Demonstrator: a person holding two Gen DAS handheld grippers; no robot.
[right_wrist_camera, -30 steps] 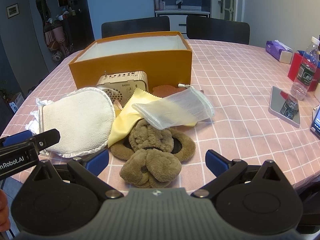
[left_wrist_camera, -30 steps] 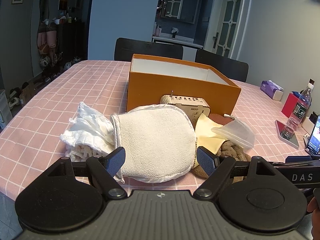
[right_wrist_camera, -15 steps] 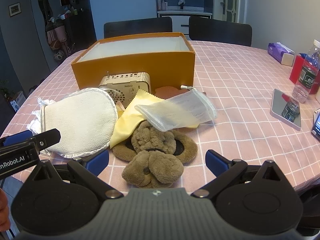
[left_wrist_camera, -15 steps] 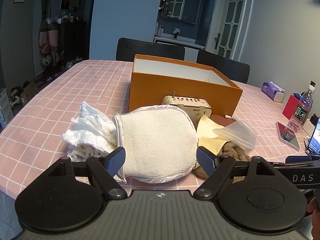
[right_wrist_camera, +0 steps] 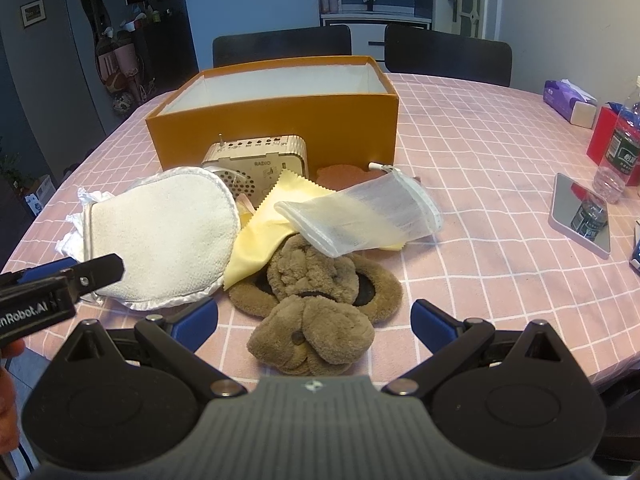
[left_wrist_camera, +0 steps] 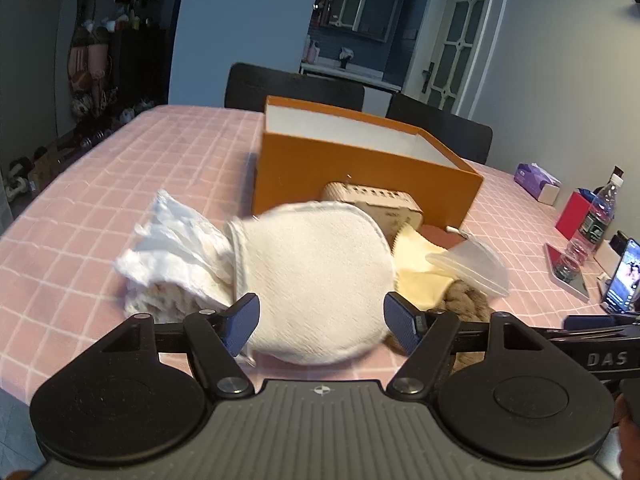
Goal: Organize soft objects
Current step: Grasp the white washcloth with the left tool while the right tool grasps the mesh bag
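Note:
A white terry mitt (left_wrist_camera: pixel 316 272) lies on the pink checked tablecloth, over a crumpled white cloth (left_wrist_camera: pixel 172 248). My left gripper (left_wrist_camera: pixel 322 320) straddles the mitt's near end and its jaws are closing, the pads just short of pressing it. One of its fingers (right_wrist_camera: pixel 100 270) shows in the right wrist view, over the mitt (right_wrist_camera: pixel 160 236). My right gripper (right_wrist_camera: pixel 314 320) stands open around a brown plush piece (right_wrist_camera: pixel 316 304). A yellow cloth (right_wrist_camera: pixel 272 224) and a clear mesh pouch (right_wrist_camera: pixel 360 216) lie on the plush. Behind them is an open orange box (right_wrist_camera: pixel 276 120).
A wooden radio (right_wrist_camera: pixel 260 156) stands against the box front. At the right are a flat mirror (right_wrist_camera: pixel 580 216), a water bottle (right_wrist_camera: pixel 620 156), a red box (right_wrist_camera: pixel 600 136), a tissue pack (right_wrist_camera: pixel 568 100) and a lit phone (left_wrist_camera: pixel 624 276). Two dark chairs (right_wrist_camera: pixel 280 48) stand behind the table.
The left gripper's blue pads have drawn closer together around the mitt, and its view has blurred and shifted slightly. The right gripper and the objects have stayed put.

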